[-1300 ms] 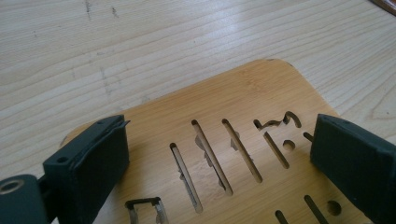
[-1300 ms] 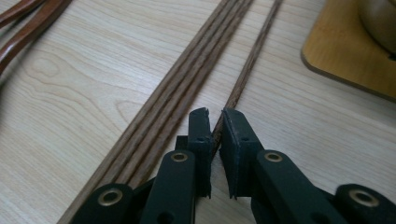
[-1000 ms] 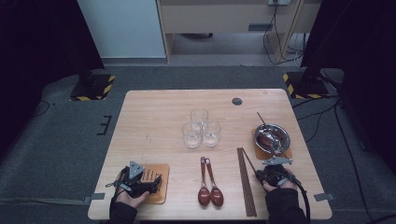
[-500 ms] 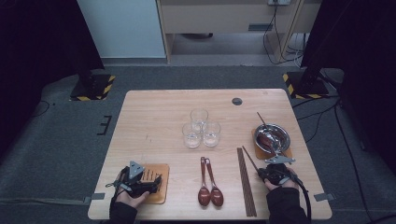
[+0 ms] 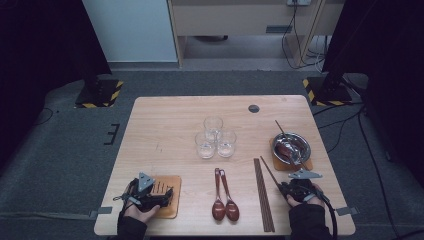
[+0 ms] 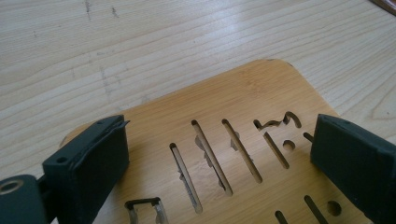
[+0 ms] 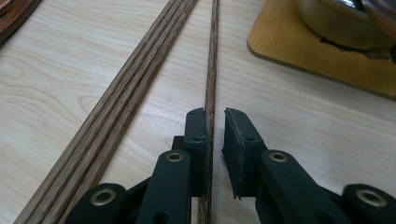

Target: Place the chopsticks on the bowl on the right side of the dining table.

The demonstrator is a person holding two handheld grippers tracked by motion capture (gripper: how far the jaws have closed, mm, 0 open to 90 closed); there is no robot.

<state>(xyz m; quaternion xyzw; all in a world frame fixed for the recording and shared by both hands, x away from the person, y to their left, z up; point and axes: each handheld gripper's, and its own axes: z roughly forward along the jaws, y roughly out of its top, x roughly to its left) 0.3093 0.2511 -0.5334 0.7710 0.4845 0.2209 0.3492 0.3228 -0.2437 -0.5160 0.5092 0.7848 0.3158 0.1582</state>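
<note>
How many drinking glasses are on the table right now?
3. The glasses stand clustered mid-table: one at the back, one front left, one front right, beyond the spoons. None looks hidden.

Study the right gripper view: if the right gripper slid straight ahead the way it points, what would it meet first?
Probably nothing soon. The right gripper, jaws just opening with a gap beside the single chopstick, would run along that stick over bare table. The wooden coaster under the metal bowl lies to one side, though depth is unclear.
</note>
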